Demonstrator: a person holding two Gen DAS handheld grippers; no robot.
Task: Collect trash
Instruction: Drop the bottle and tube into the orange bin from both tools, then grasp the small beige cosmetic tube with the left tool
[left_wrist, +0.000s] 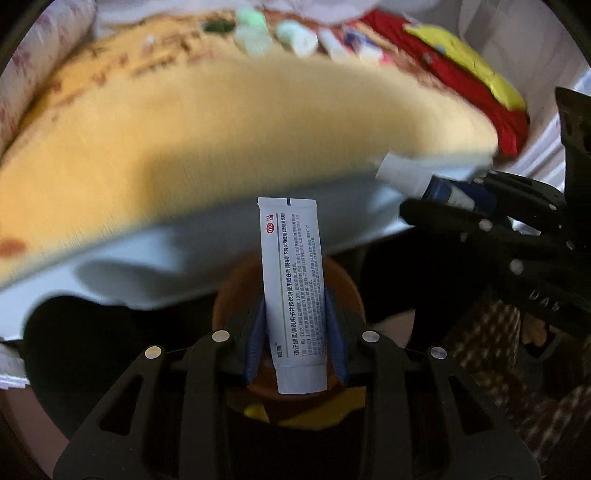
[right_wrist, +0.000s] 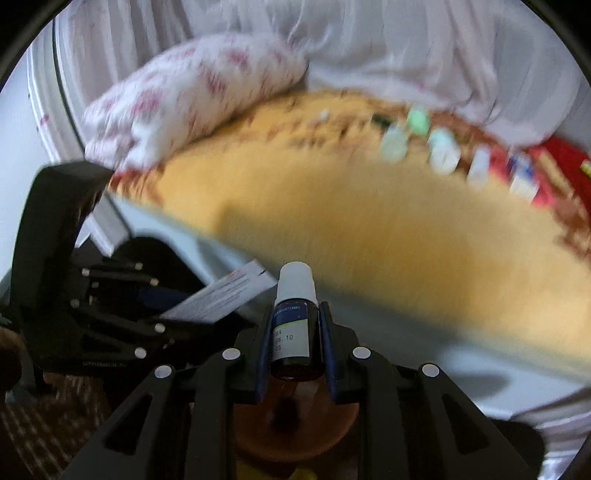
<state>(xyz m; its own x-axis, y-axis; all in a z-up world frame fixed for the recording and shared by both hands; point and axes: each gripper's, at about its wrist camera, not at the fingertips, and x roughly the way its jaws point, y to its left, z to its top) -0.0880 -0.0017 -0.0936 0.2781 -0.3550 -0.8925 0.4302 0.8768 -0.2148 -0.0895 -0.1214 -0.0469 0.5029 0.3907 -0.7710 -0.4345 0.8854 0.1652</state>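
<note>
My left gripper (left_wrist: 295, 332) is shut on a white ointment tube (left_wrist: 293, 291) with printed text, held upright between the blue pads. My right gripper (right_wrist: 294, 343) is shut on a small dark dropper bottle (right_wrist: 293, 332) with a white cap. Both hang over a brown round bin (left_wrist: 343, 288), also in the right wrist view (right_wrist: 295, 432), beside the bed. The right gripper with its bottle (left_wrist: 454, 194) shows at the right of the left wrist view. The left gripper's tube (right_wrist: 218, 299) shows at the left of the right wrist view.
A bed with a yellow blanket (left_wrist: 221, 129) fills the background, blurred. Several small bottles and packets (left_wrist: 295, 33) lie along its far side, also in the right wrist view (right_wrist: 443, 151). A red-patterned pillow (right_wrist: 192, 96) lies at the head. A woven basket (left_wrist: 491, 347) stands on the floor at right.
</note>
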